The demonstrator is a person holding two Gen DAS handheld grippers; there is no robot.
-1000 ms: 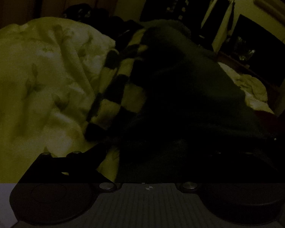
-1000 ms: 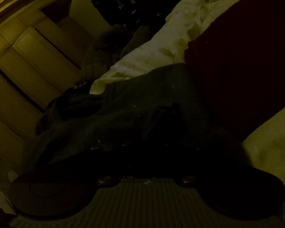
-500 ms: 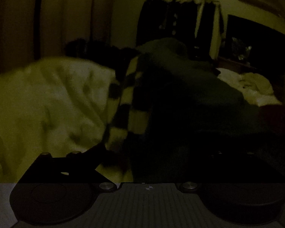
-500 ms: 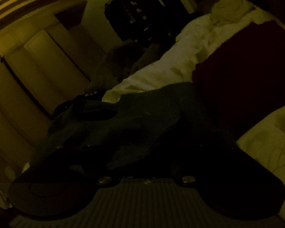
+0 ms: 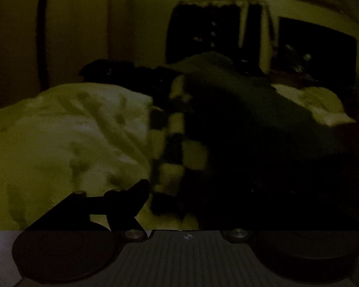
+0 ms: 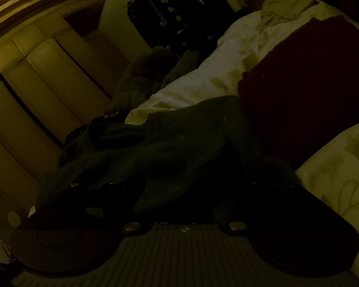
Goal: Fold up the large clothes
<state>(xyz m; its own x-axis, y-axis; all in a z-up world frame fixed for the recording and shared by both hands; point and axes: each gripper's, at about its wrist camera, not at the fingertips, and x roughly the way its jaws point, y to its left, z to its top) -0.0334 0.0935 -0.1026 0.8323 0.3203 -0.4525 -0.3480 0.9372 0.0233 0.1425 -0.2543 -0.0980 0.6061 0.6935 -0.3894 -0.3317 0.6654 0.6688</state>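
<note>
The room is very dim. A large dark green garment (image 5: pixel 246 129) lies over a checkered black-and-pale cloth (image 5: pixel 174 153) on a pale floral bedcover (image 5: pixel 71 138). My left gripper (image 5: pixel 189 198) is low at the garment's near edge; its left finger (image 5: pixel 131 196) shows, the right one is lost in dark fabric. In the right wrist view the same dark garment (image 6: pixel 179 148) drapes over my right gripper (image 6: pixel 186 191), whose fingers are buried in its folds.
A dark red blanket (image 6: pixel 304 91) lies on the bedcover (image 6: pixel 227 76) right of the garment. Wardrobe doors (image 6: pixel 40 76) stand at the left. Dark clothes hang on a rack (image 5: pixel 215 31) behind the bed. A crumpled pale cloth (image 5: pixel 318 102) lies far right.
The left gripper's view has tilted up and levelled, and the garment and checkered cloth have lifted with it. The right gripper has shifted slightly, with the garment still draped over it.
</note>
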